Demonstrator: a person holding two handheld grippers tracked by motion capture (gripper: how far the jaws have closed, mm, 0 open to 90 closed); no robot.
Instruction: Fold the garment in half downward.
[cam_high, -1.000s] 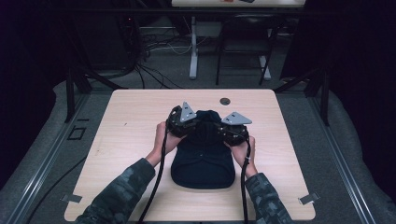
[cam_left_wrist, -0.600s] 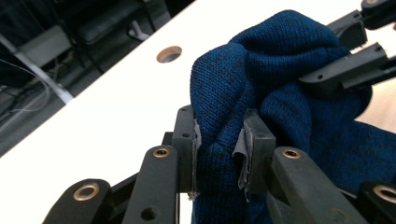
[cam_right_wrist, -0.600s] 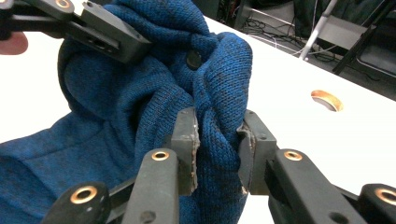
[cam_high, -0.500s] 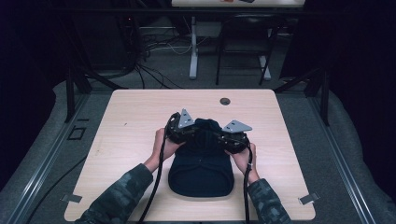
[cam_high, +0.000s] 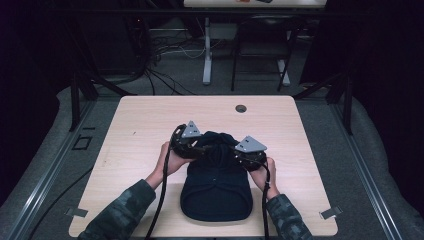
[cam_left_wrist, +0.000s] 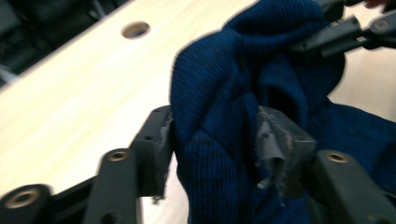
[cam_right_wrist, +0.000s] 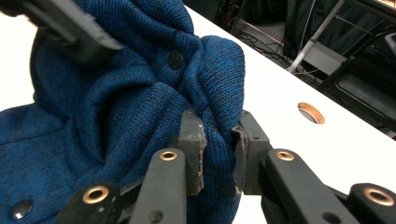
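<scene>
Item: blue knit garment (cam_high: 216, 192), dark navy, w/ small dark buttons (cam_right_wrist: 175, 59); looks like a cardigan or sweater, exact type can't tell. Location: near-centre of the wooden table (cam_high: 140, 130), lying flat towards your edge, far end bunched and lifted off the surface.

Left gripper (cam_high: 186, 145): you have it closed on a thick fold at the garment's far-left corner; in the left gripper view the knit fills the gap between the jaws (cam_left_wrist: 212, 154), so they sit partly apart, held by fabric bulk.

Right gripper (cam_high: 248, 152): clamped on a thinner fold at the far-right corner (cam_right_wrist: 218, 149), jaws nearly together, cloth pinched between the pads.

Reason for hold, prob.: two corner grips at matching height keep the far edge taut between your hands, so it can be folded over or dragged w/o sagging in the middle. Lower half resting on the table acts as anchor.

Other: round cable hole (cam_high: 241, 108) in table, far side, well apart from the garment. Sleeves (cam_high: 120, 215) camo-patterned. Table otherwise bare around the item.
</scene>
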